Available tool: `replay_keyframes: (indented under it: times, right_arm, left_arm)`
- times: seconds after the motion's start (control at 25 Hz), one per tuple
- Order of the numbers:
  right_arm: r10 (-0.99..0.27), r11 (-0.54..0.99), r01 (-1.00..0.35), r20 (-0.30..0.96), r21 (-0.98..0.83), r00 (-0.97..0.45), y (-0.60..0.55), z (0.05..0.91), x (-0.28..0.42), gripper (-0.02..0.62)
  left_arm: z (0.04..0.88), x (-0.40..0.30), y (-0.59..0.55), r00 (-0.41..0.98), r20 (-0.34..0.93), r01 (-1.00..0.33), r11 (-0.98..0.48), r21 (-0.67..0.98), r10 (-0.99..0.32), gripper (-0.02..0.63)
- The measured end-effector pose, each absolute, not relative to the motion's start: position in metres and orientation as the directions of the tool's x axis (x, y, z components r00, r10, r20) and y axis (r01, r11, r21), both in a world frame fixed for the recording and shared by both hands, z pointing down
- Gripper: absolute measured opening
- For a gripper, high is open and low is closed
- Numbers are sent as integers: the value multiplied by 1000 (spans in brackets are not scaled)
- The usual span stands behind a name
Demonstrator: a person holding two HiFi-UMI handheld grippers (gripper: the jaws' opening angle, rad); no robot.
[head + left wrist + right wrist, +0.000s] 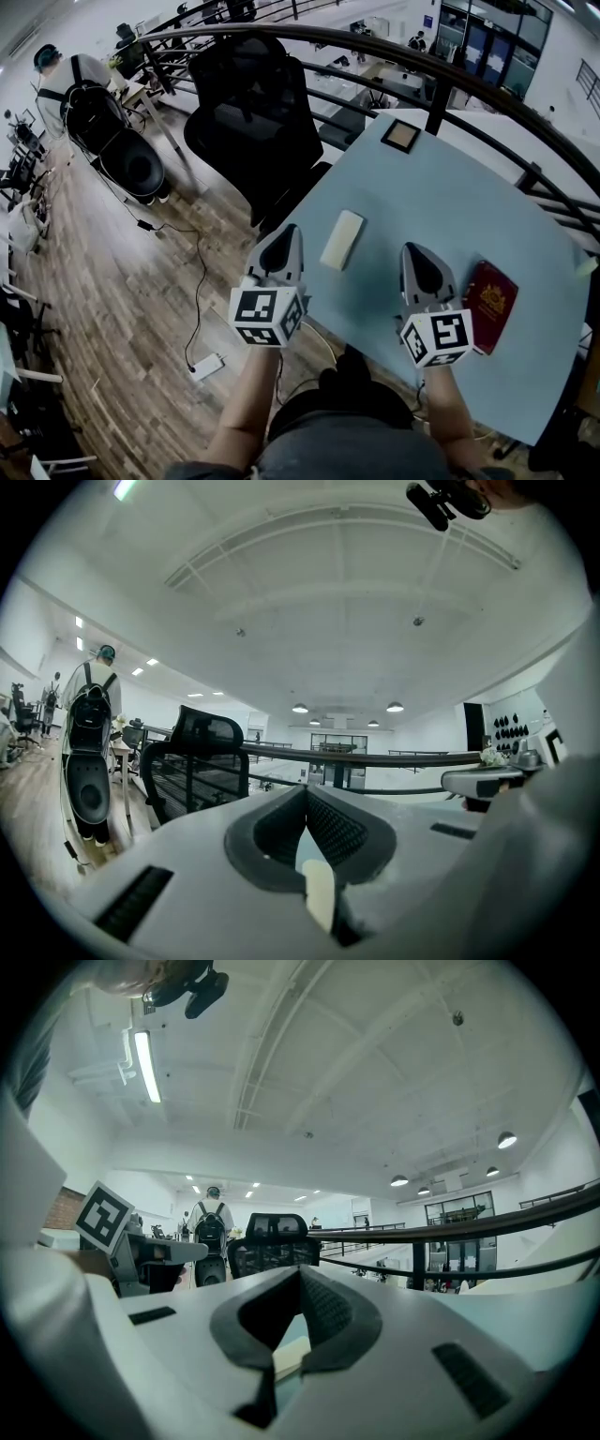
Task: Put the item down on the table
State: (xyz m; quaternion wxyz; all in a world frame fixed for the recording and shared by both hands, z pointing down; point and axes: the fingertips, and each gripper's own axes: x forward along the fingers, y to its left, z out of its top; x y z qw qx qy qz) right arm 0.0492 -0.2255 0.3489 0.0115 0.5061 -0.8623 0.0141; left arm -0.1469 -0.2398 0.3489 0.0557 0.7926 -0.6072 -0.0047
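A cream rectangular item [342, 239] lies flat on the light blue table [450, 206], between my two grippers and a little ahead of them. My left gripper [289, 232] hovers at the table's left edge, jaws shut with nothing in them. Its own view shows the jaws [305, 791] meeting, with the cream item [319, 892] seen below through the gap. My right gripper [413, 251] is to the right of the item, also shut and empty. In the right gripper view the jaws [298, 1275] touch, and a corner of the item [286, 1358] shows beneath.
A dark red passport [489, 305] lies just right of the right gripper. A small square frame [400, 136] sits at the table's far edge. A black office chair [253, 122] stands beyond the left edge, a curved railing [487, 89] behind. A person with a backpack [70, 84] stands far left.
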Motion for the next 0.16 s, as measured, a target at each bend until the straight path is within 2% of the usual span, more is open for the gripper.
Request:
replay_keyframes:
  times: [0.16]
  right_arm:
    - [-871, 491, -871, 35, -11, -491, -227, 349, 45, 2]
  left_arm:
    - [352, -151, -241, 259, 69, -963, -252, 95, -963, 6]
